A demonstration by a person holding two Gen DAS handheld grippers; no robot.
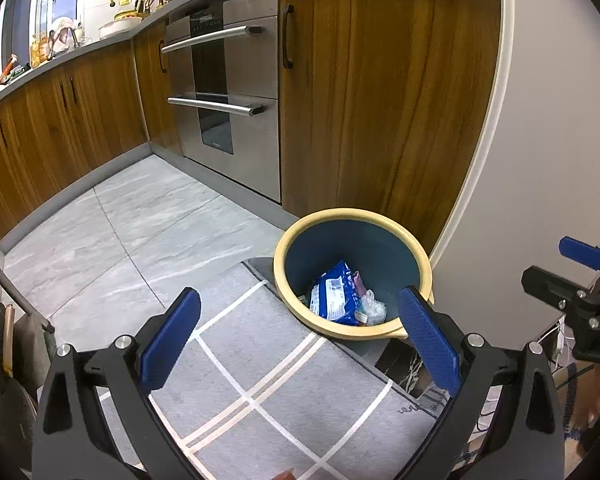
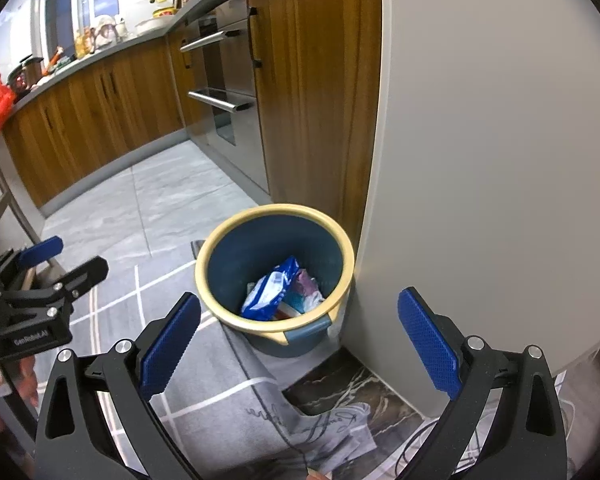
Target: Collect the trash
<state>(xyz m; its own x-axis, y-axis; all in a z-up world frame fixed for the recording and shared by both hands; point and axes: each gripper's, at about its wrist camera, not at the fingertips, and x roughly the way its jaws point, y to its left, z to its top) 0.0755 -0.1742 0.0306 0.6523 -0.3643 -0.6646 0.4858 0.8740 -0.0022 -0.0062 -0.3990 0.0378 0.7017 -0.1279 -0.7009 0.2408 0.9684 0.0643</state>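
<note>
Above the grey mat (image 1: 236,364) on the kitchen floor (image 1: 100,232), the left hand-held gripper (image 1: 300,340) stands spread wide with nothing between its blue pads, and the right hand-held gripper (image 2: 300,340) beside it is just as wide and just as empty. Both point down toward the blue bin (image 2: 274,264) with the cream rim, which stands on the floor at the mat's far corner, against the white wall panel (image 2: 480,160). Inside lies the trash: a blue plastic packet (image 2: 268,288) and a crumpled clear wrapper (image 1: 374,306). Both look light, soft and slippery. The bin looks stiff and light; its rim, or the small tab (image 2: 304,326) at its near edge, seems the surest hold.
</note>
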